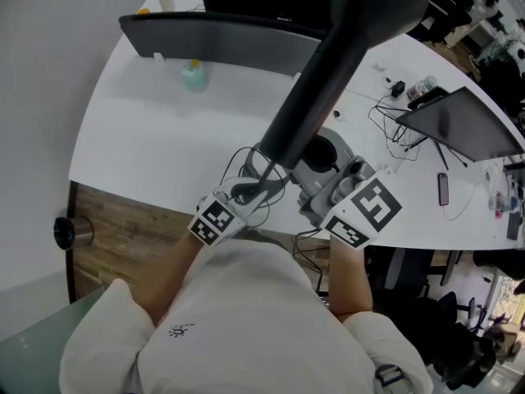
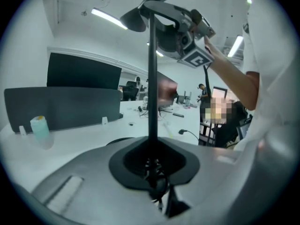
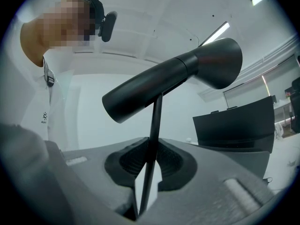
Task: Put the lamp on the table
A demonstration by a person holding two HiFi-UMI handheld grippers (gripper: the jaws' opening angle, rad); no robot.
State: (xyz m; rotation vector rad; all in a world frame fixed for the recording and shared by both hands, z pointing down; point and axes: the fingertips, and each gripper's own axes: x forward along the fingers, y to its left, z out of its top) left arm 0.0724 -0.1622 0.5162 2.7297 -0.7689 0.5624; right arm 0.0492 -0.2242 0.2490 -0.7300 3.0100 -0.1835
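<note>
Step in hand: carry and set-down, two-gripper hold. The lamp (image 1: 328, 80) is above the near edge of the white surface (image 1: 148, 130), dark cylindrical head uppermost, thin stem roughly upright. Its base is not visible, so contact with the surface cannot be confirmed. Left gripper (image 2: 152, 168): jaws narrowed onto the stem low down, with a tangle of thin cable just at the pads. Right gripper (image 3: 149, 177): jaws likewise drawn in on the stem, higher up and just below the head. A sliver of light shows beside the stem, so this grip may be light. Judgement: the head is heavy relative to the stem, so a thin round stem may twist or slide in the pads. Keep the two grippers aligned along the stem and move both together. Lower vertically onto bare surface, short of the bottle (image 1: 194, 74) and the dark panel (image 1: 213, 35). Keep the cable clear of the base. Release only once the base sits flat, lower gripper first and upper gripper steadying.
</note>
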